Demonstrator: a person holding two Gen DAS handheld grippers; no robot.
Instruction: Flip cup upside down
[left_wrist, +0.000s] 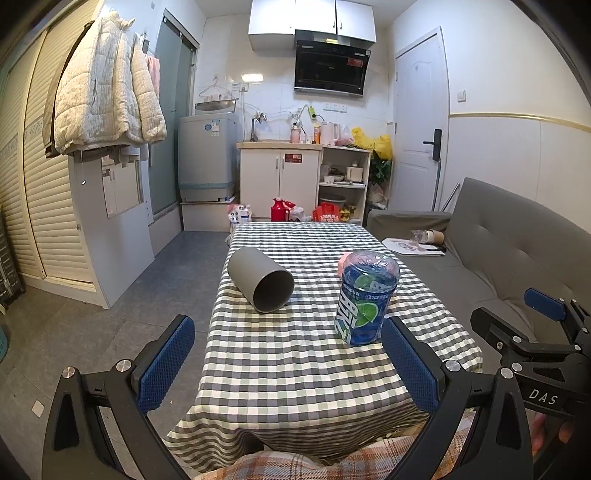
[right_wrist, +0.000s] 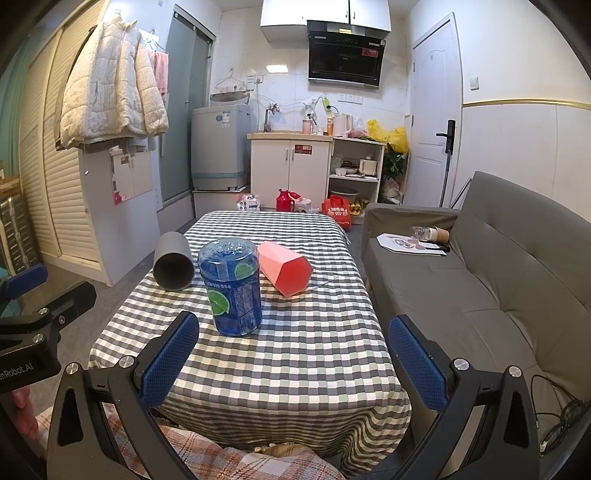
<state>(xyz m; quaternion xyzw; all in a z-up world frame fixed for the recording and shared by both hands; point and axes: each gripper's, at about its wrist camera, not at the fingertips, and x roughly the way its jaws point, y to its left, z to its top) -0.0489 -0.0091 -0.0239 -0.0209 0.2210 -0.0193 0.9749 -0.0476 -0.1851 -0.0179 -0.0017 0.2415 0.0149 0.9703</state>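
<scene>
A grey cup (left_wrist: 260, 279) lies on its side on the checked table (left_wrist: 295, 369), mouth towards me; it also shows in the right wrist view (right_wrist: 173, 261). A blue transparent cup (left_wrist: 365, 297) stands upside down at the middle; it also shows in the right wrist view (right_wrist: 232, 287). A pink faceted cup (right_wrist: 284, 267) lies on its side behind it, mostly hidden in the left wrist view (left_wrist: 345, 261). My left gripper (left_wrist: 288, 363) is open and empty at the table's near edge. My right gripper (right_wrist: 293, 363) is open and empty, also at the near edge.
A grey sofa (right_wrist: 480, 288) runs along the table's right side with paper and a bottle on it. Floor lies to the left (left_wrist: 110, 332). Kitchen cabinets (left_wrist: 280, 181) and bags stand behind the table. A plaid-covered lap (right_wrist: 221, 461) is below the grippers.
</scene>
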